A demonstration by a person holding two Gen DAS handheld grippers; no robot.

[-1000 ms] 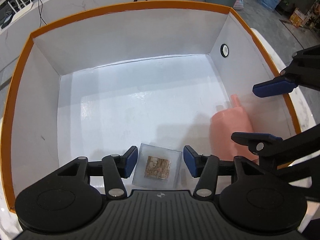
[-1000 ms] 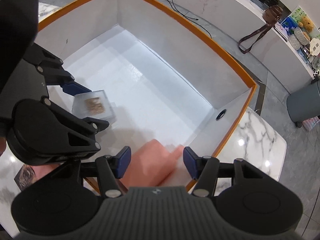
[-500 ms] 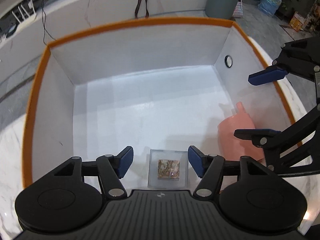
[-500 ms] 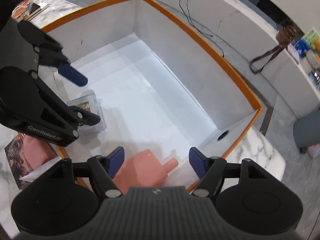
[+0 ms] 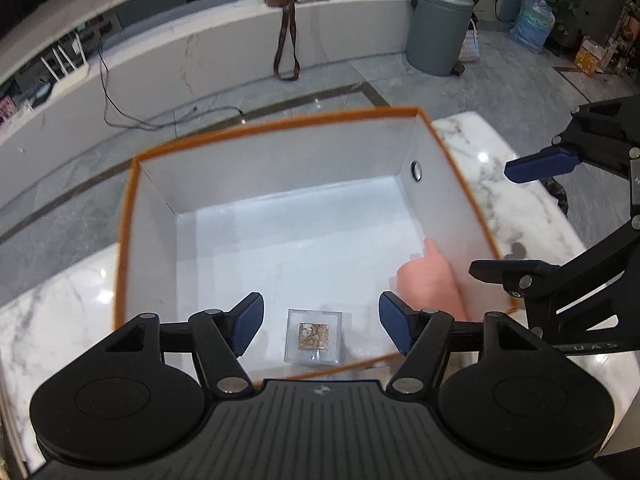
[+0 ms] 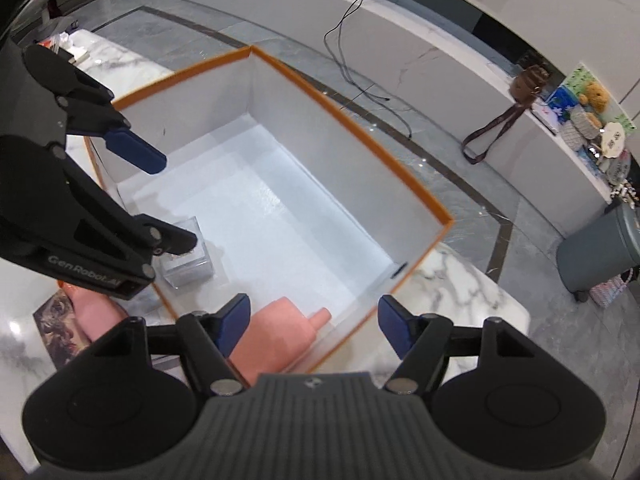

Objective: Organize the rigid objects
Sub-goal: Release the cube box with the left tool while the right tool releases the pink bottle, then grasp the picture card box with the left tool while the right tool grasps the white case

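Clear cube: small transparent acrylic block [image 5: 314, 335] with a brown mottled inlay, near wall of box.
Pink bottle: matte, narrow-necked [image 5: 434, 278], lying at right wall.
Box: white, orange-rimmed [image 5: 126, 216], holds both.
Left gripper [image 5: 321, 326]: wide open, empty.
Right gripper [image 6: 314, 327]: wide open, empty.

My worktop is a white marble table [image 5: 516, 184] with grey veins, glossy enough to throw back spots of light. An open box [image 5: 276, 124] with an orange rim and white inner walls stands directly on it and takes up most of the middle. On the near left of the marble, just outside the box's corner, I see a dark printed card [image 6: 60, 328] lying flat, with a pink object [image 6: 96, 316] resting on it. At the far left end lies some small clutter [image 6: 64, 46], too blurred to name.
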